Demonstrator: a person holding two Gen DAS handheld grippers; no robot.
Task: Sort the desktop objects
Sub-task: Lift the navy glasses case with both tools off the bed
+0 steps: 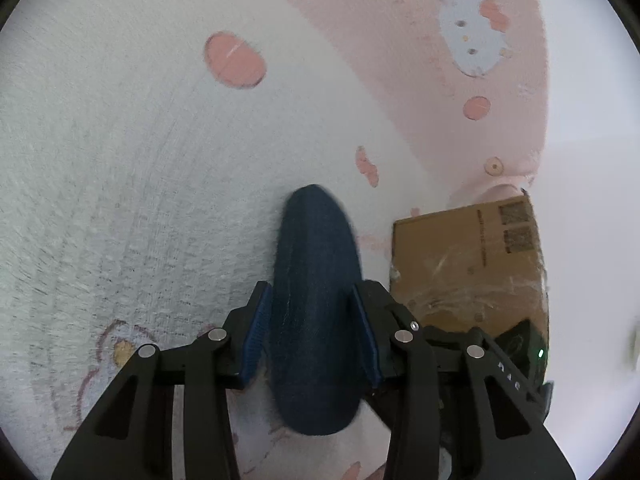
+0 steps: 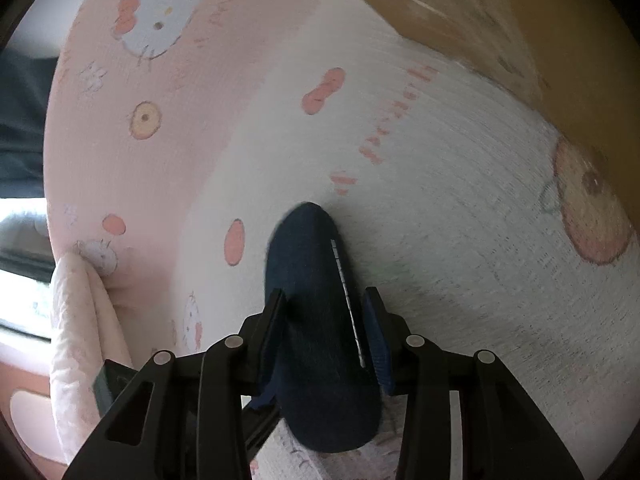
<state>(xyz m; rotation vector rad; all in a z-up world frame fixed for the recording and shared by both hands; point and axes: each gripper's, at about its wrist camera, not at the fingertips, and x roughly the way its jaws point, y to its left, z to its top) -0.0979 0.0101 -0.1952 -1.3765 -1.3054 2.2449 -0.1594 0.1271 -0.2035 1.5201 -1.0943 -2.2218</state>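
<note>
A: Status of my left gripper (image 1: 312,320)?

B: Partly closed; both blue pads press a dark navy felt-like oblong object (image 1: 314,300) that projects forward past the fingertips.

A: My right gripper (image 2: 324,320)?

B: Same: clamped on a dark navy oblong case (image 2: 320,320) with a white zip line. Pink-and-white printed cloth (image 2: 440,240) lies beneath; a brown cardboard box (image 1: 468,264) sits right of the left gripper.

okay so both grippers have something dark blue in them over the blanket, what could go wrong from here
The left hand-held gripper holds its dark blue object well back from its tip, so it could pivot or slip. The one in the right hand-held gripper may too. The cardboard box sits close and might get bumped.
</note>
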